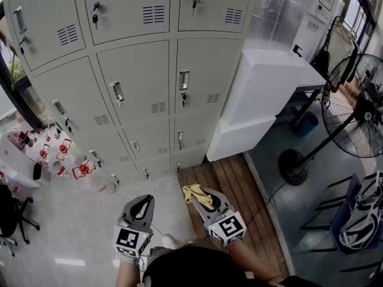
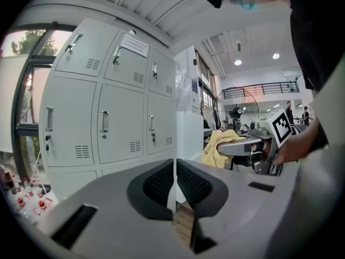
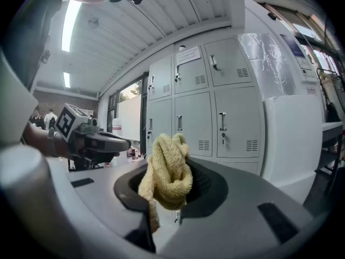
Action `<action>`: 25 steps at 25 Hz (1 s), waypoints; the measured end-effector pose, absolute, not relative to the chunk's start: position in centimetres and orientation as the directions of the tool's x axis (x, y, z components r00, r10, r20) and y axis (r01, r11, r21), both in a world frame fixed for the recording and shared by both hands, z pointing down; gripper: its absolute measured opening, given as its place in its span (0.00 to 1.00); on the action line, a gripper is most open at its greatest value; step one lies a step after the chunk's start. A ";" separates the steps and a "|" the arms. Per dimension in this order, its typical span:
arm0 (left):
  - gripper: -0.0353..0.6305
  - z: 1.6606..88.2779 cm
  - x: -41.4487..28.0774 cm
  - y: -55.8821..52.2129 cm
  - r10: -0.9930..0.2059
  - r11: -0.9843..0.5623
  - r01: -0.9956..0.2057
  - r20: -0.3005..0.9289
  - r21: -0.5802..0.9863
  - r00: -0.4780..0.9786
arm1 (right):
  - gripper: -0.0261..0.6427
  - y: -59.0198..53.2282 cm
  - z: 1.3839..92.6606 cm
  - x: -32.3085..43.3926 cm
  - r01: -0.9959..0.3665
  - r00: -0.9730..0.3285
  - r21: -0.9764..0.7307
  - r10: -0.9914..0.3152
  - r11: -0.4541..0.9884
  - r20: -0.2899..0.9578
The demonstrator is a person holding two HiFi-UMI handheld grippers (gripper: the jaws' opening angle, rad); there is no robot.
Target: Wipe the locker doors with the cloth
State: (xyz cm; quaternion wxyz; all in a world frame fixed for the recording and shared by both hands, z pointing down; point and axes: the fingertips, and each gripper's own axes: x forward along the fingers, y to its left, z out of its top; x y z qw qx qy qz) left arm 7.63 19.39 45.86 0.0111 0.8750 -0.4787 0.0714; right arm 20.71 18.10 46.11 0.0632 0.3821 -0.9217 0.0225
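Far ahead, a bank of pale grey sheet-metal locker doors point(image 1: 140, 82): flat rectangles with chrome handles and louvred vent slots. Right of these, a smooth white boxy cabinet point(image 1: 263, 94). Farther right, a round wire-caged pedestal fan point(image 1: 359, 100). Near and right of centre, a strip of grooved wooden decking point(image 1: 239, 190). Clamped tight in the right gripper point(image 1: 200, 197), the cloth point(image 1: 195, 191): yellow terry, bunched into a lumpy knot, well short of the doors. Left gripper point(image 1: 142, 201) pressed closed on nothing, ridged black pads meeting.
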 end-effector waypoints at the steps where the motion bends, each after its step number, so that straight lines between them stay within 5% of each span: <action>1: 0.07 45.8 7.0 19.3 -0.840 -0.535 -0.843 0.136 -0.048 0.525 | 0.18 17.9 46.2 20.2 -0.702 -0.704 0.011 -0.696 0.712 0.140; 14: 0.07 48.5 -1.5 17.6 -0.874 -0.462 -0.887 0.161 0.022 0.459 | 0.18 13.9 47.6 14.6 -0.682 -0.725 -0.056 -0.665 0.729 0.179; 25: 0.07 49.8 -1.4 6.2 -0.884 -0.424 -0.905 0.202 0.031 0.421 | 0.18 1.4 48.6 14.2 -0.636 -0.767 -0.081 -0.619 0.767 0.166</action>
